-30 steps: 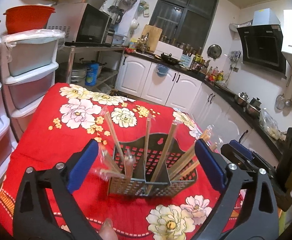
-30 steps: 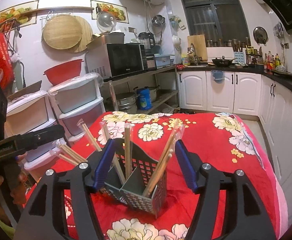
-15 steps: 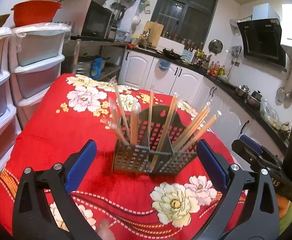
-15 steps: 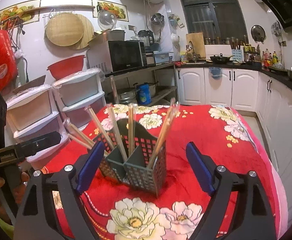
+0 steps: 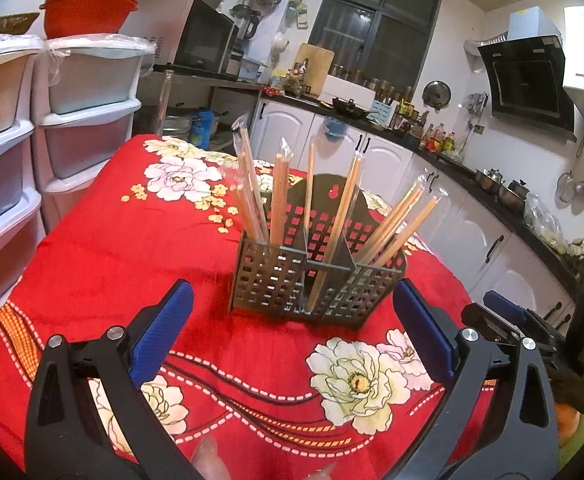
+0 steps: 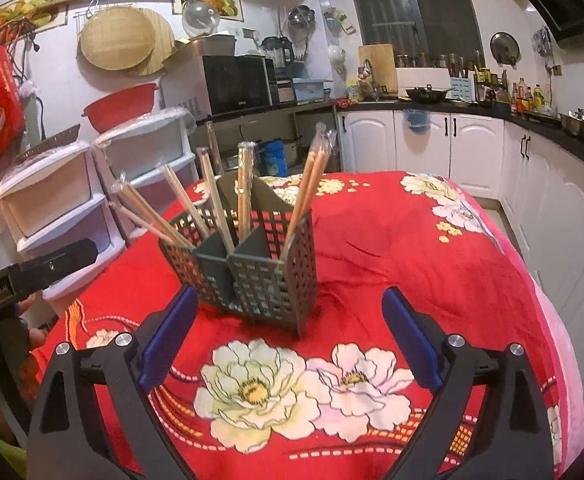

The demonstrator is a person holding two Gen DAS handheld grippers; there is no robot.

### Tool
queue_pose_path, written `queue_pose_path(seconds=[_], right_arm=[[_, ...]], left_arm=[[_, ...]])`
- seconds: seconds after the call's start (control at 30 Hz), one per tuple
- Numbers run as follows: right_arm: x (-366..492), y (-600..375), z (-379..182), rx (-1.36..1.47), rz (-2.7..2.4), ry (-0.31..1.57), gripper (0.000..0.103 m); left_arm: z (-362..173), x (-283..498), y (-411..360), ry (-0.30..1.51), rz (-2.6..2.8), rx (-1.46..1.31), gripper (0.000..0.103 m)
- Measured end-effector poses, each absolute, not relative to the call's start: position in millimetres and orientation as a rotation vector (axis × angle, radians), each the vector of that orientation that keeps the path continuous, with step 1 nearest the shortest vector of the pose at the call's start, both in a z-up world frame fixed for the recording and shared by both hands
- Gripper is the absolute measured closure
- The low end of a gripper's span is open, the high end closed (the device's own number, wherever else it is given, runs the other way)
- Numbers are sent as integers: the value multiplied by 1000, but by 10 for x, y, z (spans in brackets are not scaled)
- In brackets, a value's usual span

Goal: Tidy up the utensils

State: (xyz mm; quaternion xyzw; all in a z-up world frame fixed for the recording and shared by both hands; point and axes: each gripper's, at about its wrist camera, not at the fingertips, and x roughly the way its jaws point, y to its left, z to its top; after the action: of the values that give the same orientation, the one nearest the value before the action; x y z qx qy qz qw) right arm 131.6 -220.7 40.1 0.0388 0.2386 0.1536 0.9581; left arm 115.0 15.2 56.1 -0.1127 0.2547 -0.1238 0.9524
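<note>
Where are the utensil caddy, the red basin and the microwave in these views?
utensil caddy (image 5: 270, 282): left wrist view, on its perforated front wall.
red basin (image 6: 122, 106): right wrist view, on its outer side, atop the drawer unit.
microwave (image 6: 238, 82): right wrist view, on its dark door.

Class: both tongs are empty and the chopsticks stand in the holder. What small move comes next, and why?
Probably draw both tongs back. The left tongs and right tongs gape open, empty, short of the holder; the wrapped chopsticks already stand in its compartments on the red cloth.

Caddy (image 5: 316, 276) on table (image 5: 140, 248) (red floral)
</note>
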Motion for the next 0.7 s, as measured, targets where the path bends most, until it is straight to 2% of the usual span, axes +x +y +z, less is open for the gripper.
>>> queue_pose_path(seconds=[0.47, 0.7], right_arm=[[1165, -2161, 104, 55, 304, 504, 10], [1104, -2149, 19, 45, 282, 452, 10]], left_arm=[[209, 1002, 181, 524, -217, -226, 12], [132, 957, 168, 483, -209, -216, 12]])
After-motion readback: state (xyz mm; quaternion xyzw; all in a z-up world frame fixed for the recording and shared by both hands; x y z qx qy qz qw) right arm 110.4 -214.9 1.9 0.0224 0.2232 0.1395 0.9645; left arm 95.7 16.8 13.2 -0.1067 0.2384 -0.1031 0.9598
